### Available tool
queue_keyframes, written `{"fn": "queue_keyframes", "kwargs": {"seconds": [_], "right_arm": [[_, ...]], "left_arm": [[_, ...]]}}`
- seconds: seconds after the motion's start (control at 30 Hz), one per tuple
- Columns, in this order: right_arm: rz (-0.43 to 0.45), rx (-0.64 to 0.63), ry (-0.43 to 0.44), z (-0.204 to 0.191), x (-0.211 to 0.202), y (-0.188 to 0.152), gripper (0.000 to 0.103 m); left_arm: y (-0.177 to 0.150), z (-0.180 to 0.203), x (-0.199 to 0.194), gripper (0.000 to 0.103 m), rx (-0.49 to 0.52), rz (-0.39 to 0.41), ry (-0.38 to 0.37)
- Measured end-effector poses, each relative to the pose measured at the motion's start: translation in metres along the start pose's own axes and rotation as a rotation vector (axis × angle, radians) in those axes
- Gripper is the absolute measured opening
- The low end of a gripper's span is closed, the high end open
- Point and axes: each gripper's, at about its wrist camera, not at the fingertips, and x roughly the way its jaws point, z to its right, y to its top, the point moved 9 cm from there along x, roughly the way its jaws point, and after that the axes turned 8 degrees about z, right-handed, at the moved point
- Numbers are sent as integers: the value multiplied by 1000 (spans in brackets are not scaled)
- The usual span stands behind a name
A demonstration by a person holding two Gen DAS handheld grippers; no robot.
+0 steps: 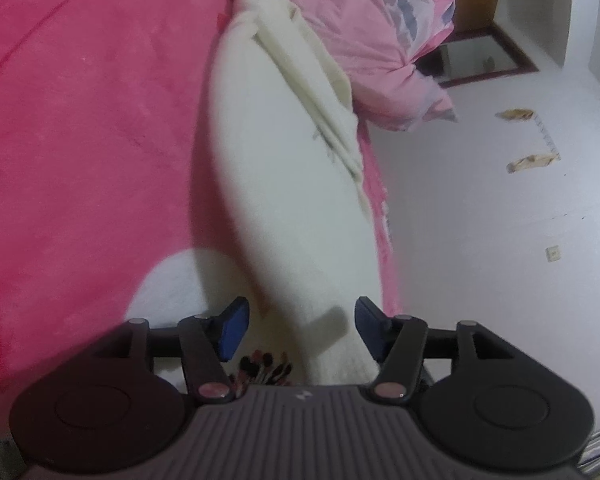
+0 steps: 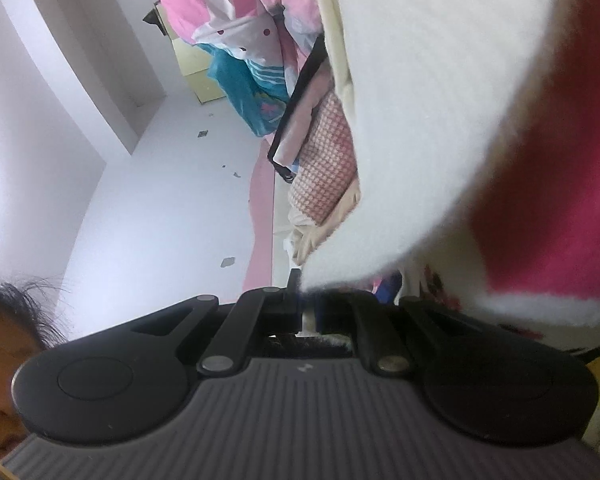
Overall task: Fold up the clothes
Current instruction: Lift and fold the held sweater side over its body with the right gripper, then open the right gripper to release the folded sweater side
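The white fleecy garment [image 1: 276, 184] lies stretched in a long band on the pink bedspread [image 1: 80, 128], which serves here as the landmark: the band runs along the bedspread's edge nearest the white wall, from the near end up toward the pink quilt [image 1: 372, 36] heaped at the bedspread's far end. A cream-coloured flap of the garment is doubled over on the wall side, so at least one lengthwise fold seems to be in place; whether more folds across the length are wanted, or whether the band is being opened out again, these views do not settle. The left gripper [image 1: 298, 330] hangs over the near end of the garment with its blue-padded jaws spread wide on either side of the cloth and holding nothing. The right gripper [image 2: 308, 308] is clenched on the garment's edge [image 2: 420, 120], jaws drawn together with white fleece pinched between them, and the cloth rises from there as a lifted sheet above the bedspread. By my judgement the work is somewhere in the middle: the piece is narrowed but not yet a compact stack. As for containers, none shows in either view; beyond the bedspread's far end lie only loose bedding, a pink checked cloth [image 2: 324, 160] and a blue patterned cloth [image 2: 248, 92], in no basket or box that I can make out.
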Motion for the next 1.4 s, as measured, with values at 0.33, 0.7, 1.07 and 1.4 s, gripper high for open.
{"fn": "queue_keyframes", "kwargs": {"seconds": [0.33,0.7,1.07,1.4], "right_arm": [[-11,45,35,7,1,-4,4],[47,-220,-162,-13,-34,17,9],[218,-811,-508,-106,-140,81,22],[494,-610,-673,-68,-258,156,28]], "left_arm": [[1,9,32,60,-26,-5,-71],[-11,19,46,53,114,-44,5],[-23,24,43,28,365,-70,160],[-24,18,32,22,410,-85,210]]}}
